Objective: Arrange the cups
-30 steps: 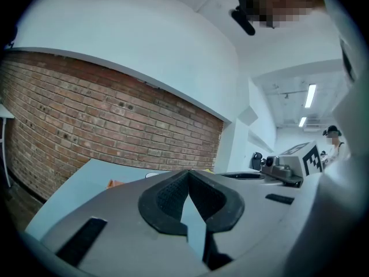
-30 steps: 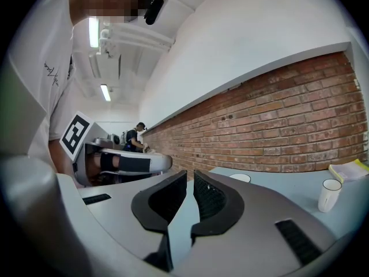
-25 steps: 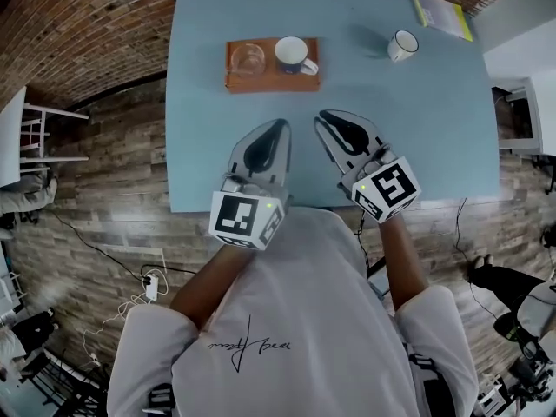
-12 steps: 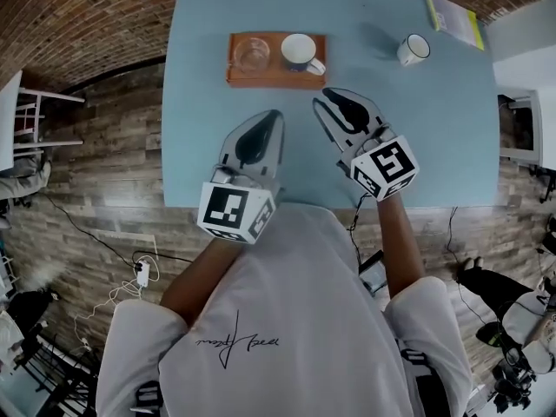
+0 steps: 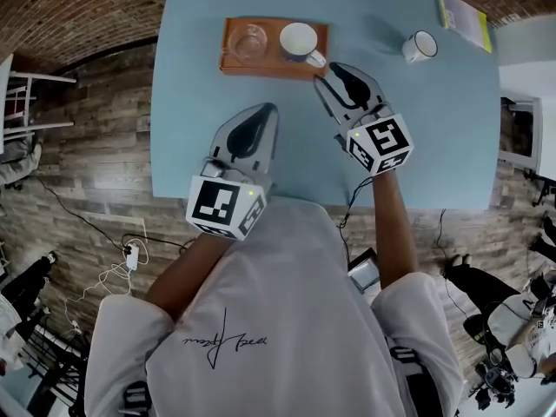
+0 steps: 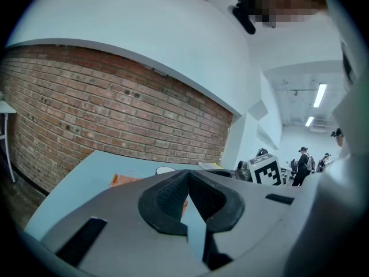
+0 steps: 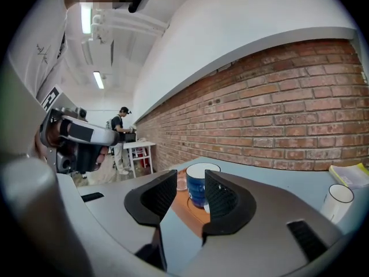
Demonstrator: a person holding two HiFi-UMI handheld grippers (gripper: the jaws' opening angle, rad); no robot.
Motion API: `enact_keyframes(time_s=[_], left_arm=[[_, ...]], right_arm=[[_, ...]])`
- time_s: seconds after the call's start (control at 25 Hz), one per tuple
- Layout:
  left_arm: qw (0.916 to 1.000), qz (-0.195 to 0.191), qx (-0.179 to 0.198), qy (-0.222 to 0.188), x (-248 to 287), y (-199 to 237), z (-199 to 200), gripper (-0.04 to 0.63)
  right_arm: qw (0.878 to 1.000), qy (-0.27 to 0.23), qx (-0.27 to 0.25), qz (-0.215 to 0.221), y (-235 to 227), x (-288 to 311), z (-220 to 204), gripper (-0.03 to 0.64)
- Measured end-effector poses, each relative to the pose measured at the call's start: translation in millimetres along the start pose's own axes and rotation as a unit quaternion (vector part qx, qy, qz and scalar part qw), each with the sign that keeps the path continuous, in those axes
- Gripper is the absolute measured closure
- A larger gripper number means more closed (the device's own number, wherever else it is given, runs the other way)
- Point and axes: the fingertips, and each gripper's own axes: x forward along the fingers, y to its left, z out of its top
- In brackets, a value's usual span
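Observation:
A blue mug with a white inside [image 5: 300, 40] and a clear glass cup [image 5: 249, 42] stand on an orange tray [image 5: 274, 62] at the back of the light-blue table [image 5: 434, 129]. A white mug [image 5: 420, 46] stands alone at the back right. My right gripper [image 5: 334, 75] is just in front of the tray's right end, its jaws opening with nothing between them. In the right gripper view the blue mug [image 7: 198, 186] shows beyond the gap of the right gripper [image 7: 190, 180]. My left gripper [image 5: 261, 115] is shut and empty, nearer me, short of the tray.
A yellow-edged book [image 5: 465, 9] lies at the table's far right corner. A brick wall [image 7: 277, 126] runs behind the table. In the left gripper view the tray [image 6: 121, 179] lies ahead to the left. People stand far off in the room.
Both grippers have moved forward toward the tray, the right one farther. The right gripper's jaws have gone from shut to spread apart. The left stays shut.

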Motion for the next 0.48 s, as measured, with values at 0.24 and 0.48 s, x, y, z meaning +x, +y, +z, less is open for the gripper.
enact_keyframes(time_s=[0.24,0.48], left_arm=[[1.0,0.003,-0.006,0.007,5.1,2.3,-5.8,0.586],[0.9998,0.004,-0.008,0.016,9.8,0.2,-8.3,0.586]], right_arm=[[1.0,0.018,-0.007,0.001,-13.2,12.6,-19.9,0.483],[0.999,0.031,-0.011,0.003,-22.5,23.1,-32.6,0.482]])
